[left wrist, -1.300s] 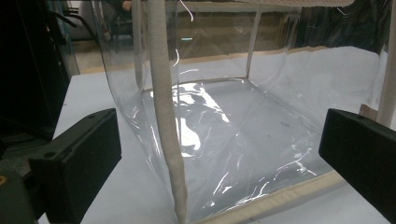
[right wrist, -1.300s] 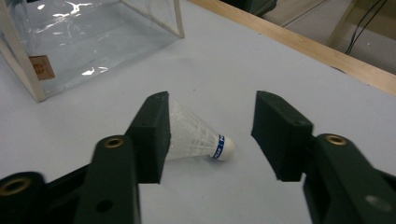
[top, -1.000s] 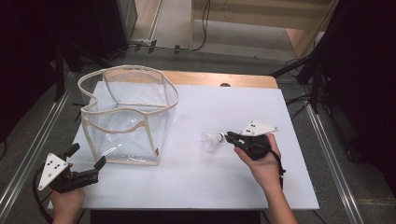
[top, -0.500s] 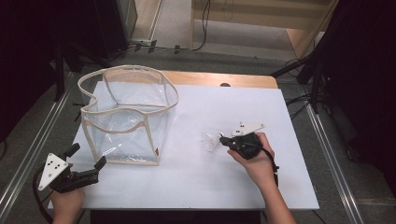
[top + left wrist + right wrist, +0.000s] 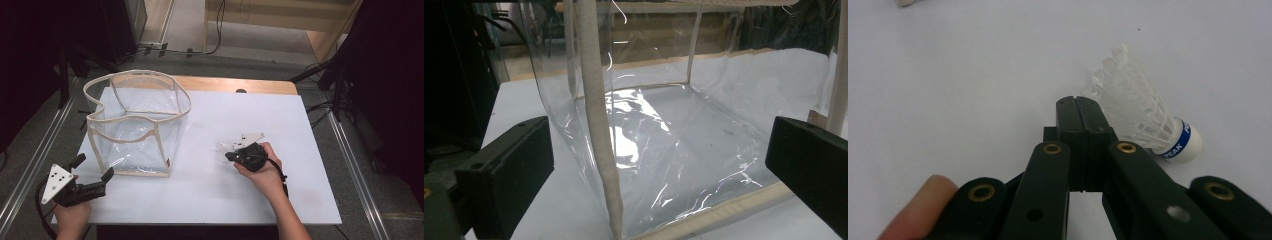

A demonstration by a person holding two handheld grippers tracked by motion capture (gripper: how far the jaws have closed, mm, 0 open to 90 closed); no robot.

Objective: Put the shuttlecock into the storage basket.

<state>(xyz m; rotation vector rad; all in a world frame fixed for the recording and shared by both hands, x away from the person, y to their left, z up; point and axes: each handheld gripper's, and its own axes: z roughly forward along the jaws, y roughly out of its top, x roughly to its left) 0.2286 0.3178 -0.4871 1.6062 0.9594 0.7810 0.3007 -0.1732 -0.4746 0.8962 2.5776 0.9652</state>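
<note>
Item: white shuttlecock (image 5: pixel 1148 127) on white table (image 5: pixel 210 200), with two hand-held grippers and a clear bag.

I am pressing my right gripper (image 5: pixel 1079 107) jaws flat together with nothing between them; the shuttlecock is lying on its side just beside their tips, cork with blue band pointing away from the feathers. I am holding my left gripper (image 5: pixel 95 177) at the table's near left corner, jaws standing wide apart, facing the transparent cream-trimmed bag (image 5: pixel 135 125), which is standing upright well apart from the shuttlecock.
</note>
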